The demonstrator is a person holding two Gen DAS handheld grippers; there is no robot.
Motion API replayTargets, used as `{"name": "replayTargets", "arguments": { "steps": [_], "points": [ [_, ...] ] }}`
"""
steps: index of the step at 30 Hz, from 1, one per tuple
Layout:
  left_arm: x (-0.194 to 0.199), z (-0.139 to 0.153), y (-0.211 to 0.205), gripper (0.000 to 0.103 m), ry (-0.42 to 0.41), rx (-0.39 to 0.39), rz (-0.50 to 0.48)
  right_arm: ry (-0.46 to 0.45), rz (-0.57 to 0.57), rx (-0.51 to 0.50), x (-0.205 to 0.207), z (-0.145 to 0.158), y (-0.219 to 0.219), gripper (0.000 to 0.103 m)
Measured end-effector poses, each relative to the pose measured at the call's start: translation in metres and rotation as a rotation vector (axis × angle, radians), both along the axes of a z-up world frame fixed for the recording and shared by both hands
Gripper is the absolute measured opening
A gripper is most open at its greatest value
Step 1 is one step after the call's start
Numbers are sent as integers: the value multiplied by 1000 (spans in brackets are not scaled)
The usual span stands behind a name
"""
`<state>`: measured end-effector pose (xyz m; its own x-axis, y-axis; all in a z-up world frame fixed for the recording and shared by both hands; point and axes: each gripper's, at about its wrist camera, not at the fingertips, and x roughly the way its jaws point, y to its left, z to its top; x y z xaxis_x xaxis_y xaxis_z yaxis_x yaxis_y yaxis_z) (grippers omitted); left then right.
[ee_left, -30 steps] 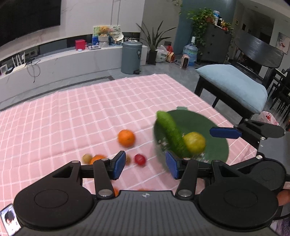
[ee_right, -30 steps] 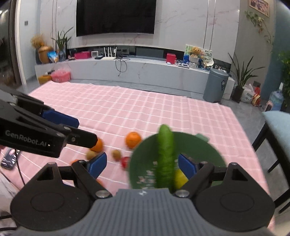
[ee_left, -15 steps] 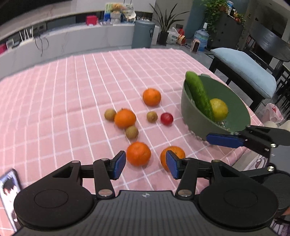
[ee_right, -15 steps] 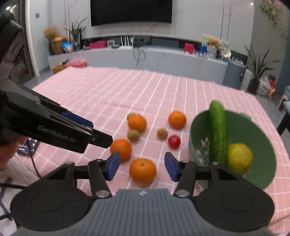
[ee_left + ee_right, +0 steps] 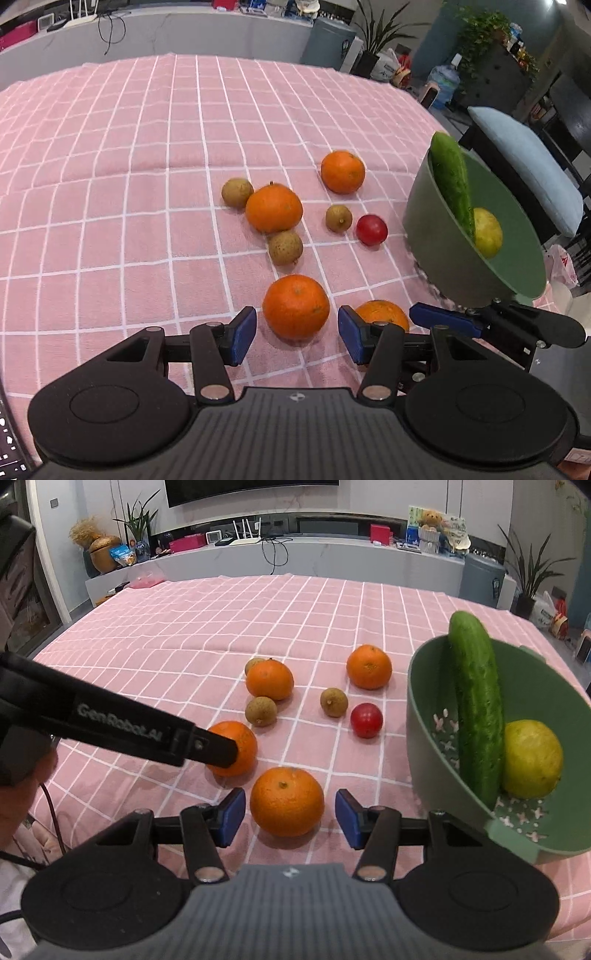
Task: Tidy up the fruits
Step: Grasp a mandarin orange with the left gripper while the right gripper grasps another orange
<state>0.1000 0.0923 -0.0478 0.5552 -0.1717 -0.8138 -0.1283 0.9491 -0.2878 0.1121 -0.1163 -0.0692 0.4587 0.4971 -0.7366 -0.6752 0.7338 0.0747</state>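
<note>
Four oranges (image 5: 287,800), three longans (image 5: 334,702) and one red fruit (image 5: 366,720) on pink cloth (image 5: 207,627); cucumber (image 5: 478,709) and lemon (image 5: 532,758) in green bowl (image 5: 417,716). Both grippers dropped closer. Left gripper (image 5: 297,334) and right gripper (image 5: 290,818) open, each straddling an orange without touching; right's gap narrower than before.

Cucumber (image 5: 476,705) in bowl (image 5: 417,709) — oranges (image 5: 287,800) left

Worktop (image 5: 184,627) is covered by a pink checked cloth (image 5: 110,184). Lying loose on the cloth: four oranges (image 5: 287,800), three small brown fruits (image 5: 334,701) and one red fruit (image 5: 366,720). A green bowl (image 5: 424,746) stands at the right edge.
</note>
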Motion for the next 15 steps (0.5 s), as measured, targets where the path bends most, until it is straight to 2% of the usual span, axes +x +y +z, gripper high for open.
{"name": "replayTargets", "arguments": {
  "steps": [6,10,15],
  "points": [
    [8,-5,-2,60,7,16,1,12,6,1,6,-9,7,51],
    [11,-7,-5,60,12,43,-10,11,5,2,7,-11,8,45],
    [14,-8,-8,50,2,45,-27,3,11,0,5,-11,7,45]
  ]
}}
